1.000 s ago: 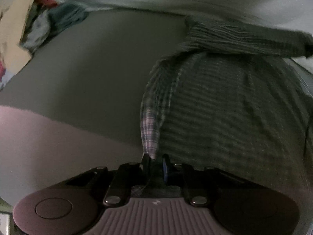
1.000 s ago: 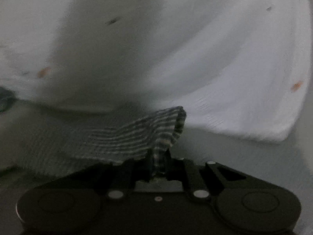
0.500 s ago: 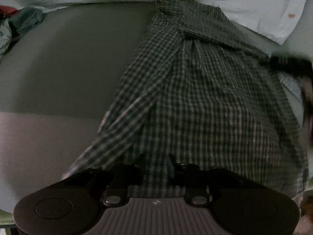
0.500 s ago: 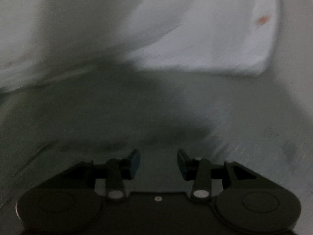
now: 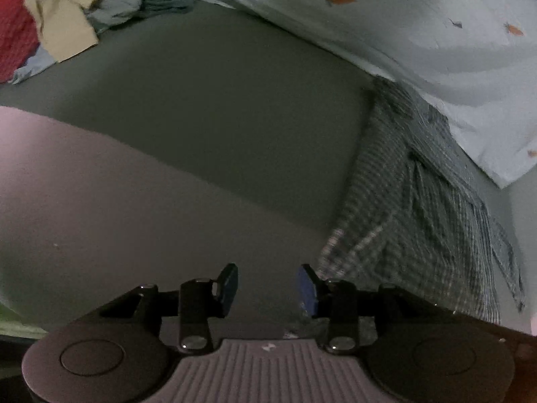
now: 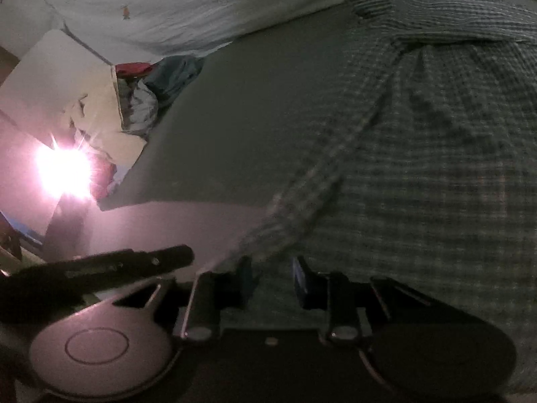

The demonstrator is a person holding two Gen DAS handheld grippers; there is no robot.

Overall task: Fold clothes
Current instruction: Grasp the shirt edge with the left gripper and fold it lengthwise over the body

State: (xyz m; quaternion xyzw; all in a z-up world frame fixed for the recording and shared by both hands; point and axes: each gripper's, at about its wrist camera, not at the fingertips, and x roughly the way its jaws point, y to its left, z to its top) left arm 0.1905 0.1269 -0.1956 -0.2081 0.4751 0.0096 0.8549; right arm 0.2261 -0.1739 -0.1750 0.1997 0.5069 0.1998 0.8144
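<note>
A: What is seen from the left wrist camera?

B: The left gripper (image 5: 267,284) is held with its blue-padded fingers (image 5: 308,289) spread apart, and nothing is pinched between them. A dark green-and-white checked cotton shirt (image 5: 412,221) is laid out on the flat grey-green bed surface (image 5: 208,127), running from about 1 o'clock down to 4 o'clock. Its lower corner is found just beside the right-hand finger; whether the two touch cannot be told. A white sheet with small orange prints (image 5: 419,33) is draped across 12 to 2 o'clock, and the top of the shirt is met by its edge. A heap of red, beige and teal clothes (image 5: 67,16) is piled at 10 to 11 o'clock, well apart from the shirt.

A: And from the right wrist camera?

B: The right gripper (image 6: 272,282) is likewise shown parted, with no cloth clamped. The checked shirt (image 6: 436,154) is spread over the right half of the view, from 1 to 4 o'clock, and a long sleeve is stretched diagonally down toward the fingers. The printed sheet (image 6: 167,6) is seen at 11 to 12 o'clock, the clothes heap (image 6: 151,90) at 10 o'clock, and a bright glaring light (image 6: 63,168) at 9 o'clock.
</note>
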